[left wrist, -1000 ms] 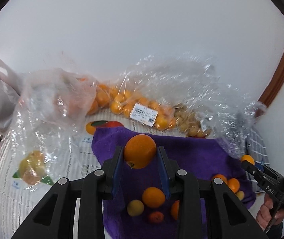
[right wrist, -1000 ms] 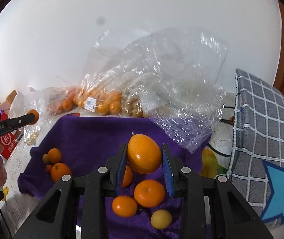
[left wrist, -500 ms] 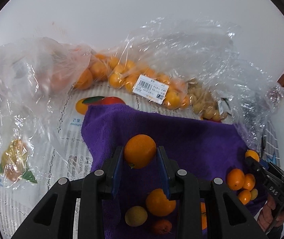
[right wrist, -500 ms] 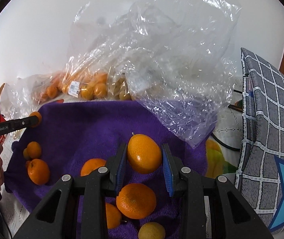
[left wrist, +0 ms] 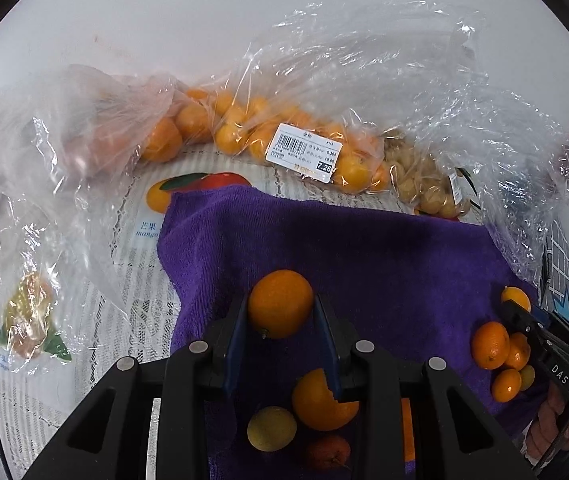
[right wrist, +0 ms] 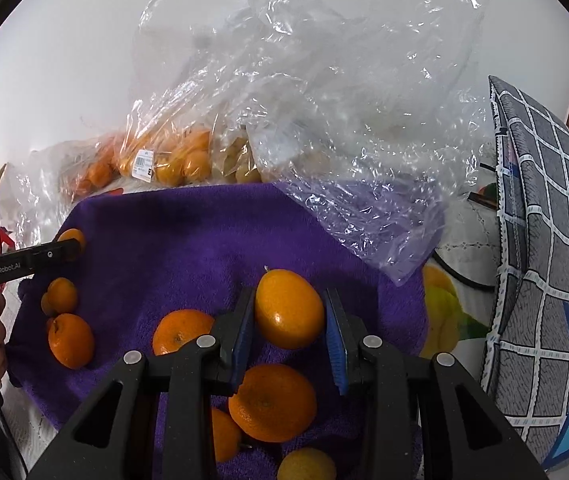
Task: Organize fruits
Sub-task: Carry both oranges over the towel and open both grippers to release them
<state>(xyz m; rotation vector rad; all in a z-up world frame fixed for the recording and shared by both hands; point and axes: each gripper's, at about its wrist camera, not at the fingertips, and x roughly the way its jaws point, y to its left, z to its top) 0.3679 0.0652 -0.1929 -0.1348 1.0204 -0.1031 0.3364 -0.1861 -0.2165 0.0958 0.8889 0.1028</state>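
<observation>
Purple towel [left wrist: 364,256], spread on a fruit-printed table cover [left wrist: 124,280], carries loose oranges in two clusters, one near its left edge and one near its right edge. Left gripper [left wrist: 281,312] is clamped on a round orange [left wrist: 280,303], stem end toward the camera; right gripper [right wrist: 289,312] is clamped on an oval orange [right wrist: 289,308], long axis tilted, stem tip up and away, both above the towel. Along the far edge, a labelled clear bag [left wrist: 284,140] holds small oranges, and a second bag [left wrist: 428,184] beside it holds pale husked fruits.
</observation>
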